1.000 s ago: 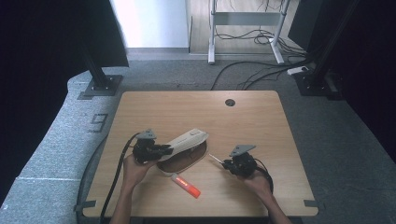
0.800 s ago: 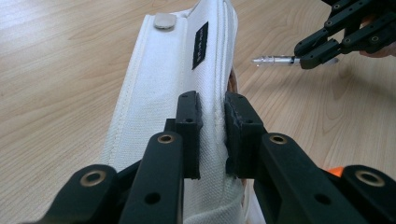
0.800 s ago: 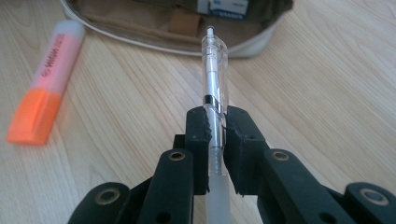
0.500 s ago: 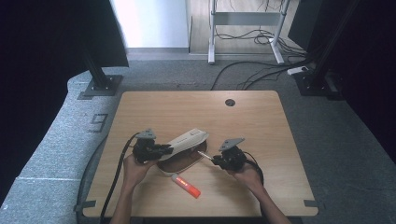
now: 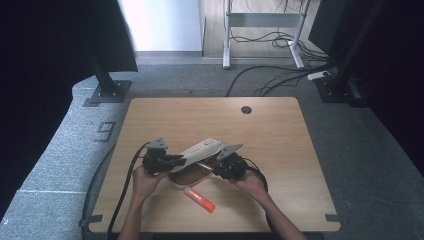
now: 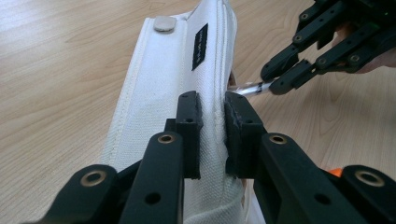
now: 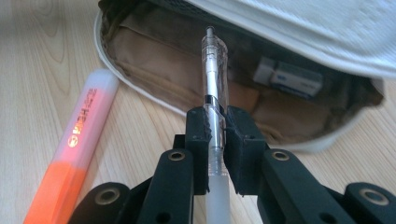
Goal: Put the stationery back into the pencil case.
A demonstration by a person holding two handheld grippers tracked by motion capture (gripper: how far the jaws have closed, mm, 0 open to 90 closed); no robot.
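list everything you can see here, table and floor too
pencil case: 1, off-white canvas with tan lining, front middle of table, flap lifted open
pen: 1, clear plastic, tip pointing into the open case
highlighter: 1, orange, lying flat on table in front of the case
eraser: 1, white with dark sleeve, inside the case
table: 1, light wood, with a dark round cable hole near the far edge
desk frame: 1, white metal legs, on the floor beyond the table
cables: several, black, on grey carpet behind the table
left gripper: 1, black, clamped on the case's flap edge
right gripper: 1, black, clamped on the pen
hands: 2, holding the grippers at the table's near edge
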